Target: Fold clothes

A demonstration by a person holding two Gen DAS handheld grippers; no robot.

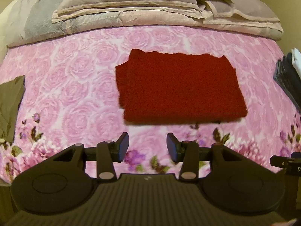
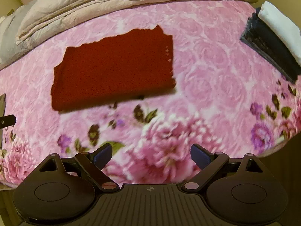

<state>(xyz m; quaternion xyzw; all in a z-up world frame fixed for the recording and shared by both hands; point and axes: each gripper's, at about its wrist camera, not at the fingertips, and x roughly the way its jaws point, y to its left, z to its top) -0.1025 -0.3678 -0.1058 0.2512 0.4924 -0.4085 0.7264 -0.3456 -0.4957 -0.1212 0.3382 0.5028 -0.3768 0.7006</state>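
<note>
A dark red garment (image 1: pixel 178 88) lies flat on the pink floral blanket (image 1: pixel 75 86), folded into a rough rectangle with a ragged far edge. In the right wrist view the same red garment (image 2: pixel 114 71) lies left of centre. My left gripper (image 1: pixel 147 146) hovers just short of its near edge, jaws apart with nothing between the blue pads. My right gripper (image 2: pixel 151 156) hangs open over the flower print, short of the garment and to its right, also empty.
A dark folded stack with a white cloth on top (image 2: pixel 272 41) sits at the right, seen also as the dark stack (image 1: pixel 287 75). An olive garment (image 1: pixel 10 107) lies at the left. Beige bedding and pillows (image 1: pixel 131 11) line the far side.
</note>
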